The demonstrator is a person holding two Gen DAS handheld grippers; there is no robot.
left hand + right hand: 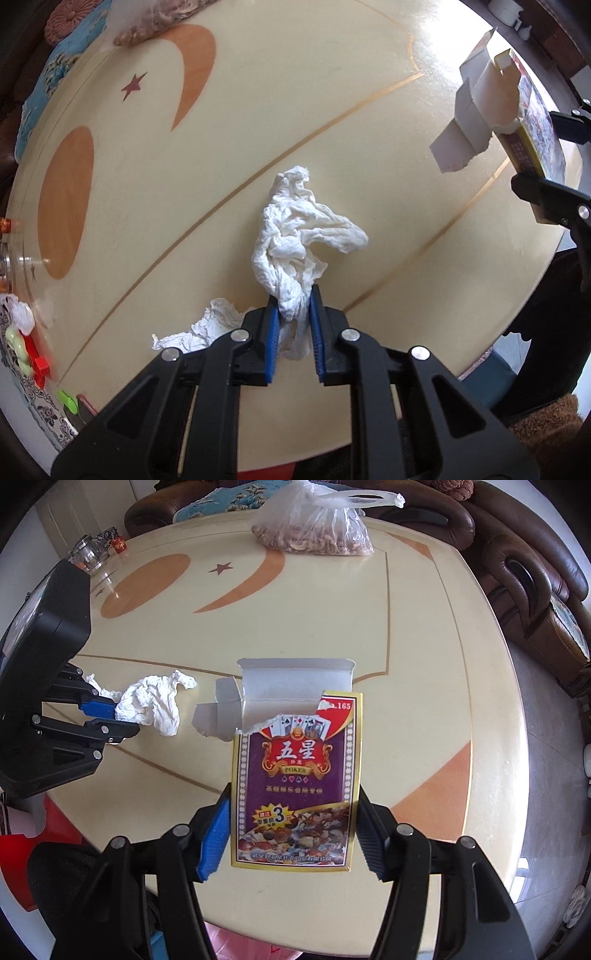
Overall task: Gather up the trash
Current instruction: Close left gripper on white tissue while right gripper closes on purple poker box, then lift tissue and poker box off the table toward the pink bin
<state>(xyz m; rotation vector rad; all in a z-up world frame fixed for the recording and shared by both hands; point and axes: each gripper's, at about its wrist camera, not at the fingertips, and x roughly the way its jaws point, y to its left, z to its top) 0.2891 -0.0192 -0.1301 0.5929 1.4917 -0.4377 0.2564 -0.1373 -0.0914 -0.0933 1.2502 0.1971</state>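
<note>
We see the right gripper [291, 830] clamped on a torn-open card box [295, 775] above the table [424, 701] — left gripper [110, 720] pinching a crumpled tissue [151, 701]; peanut bag [314, 528] at far edge.

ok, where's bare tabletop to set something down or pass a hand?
Free: the wide middle of the table, between the nut bag at the far edge and the card box; also the right side past the box. Crowded: the left edge by the glass jar, and the near left around the tissue held in the left gripper.
</note>
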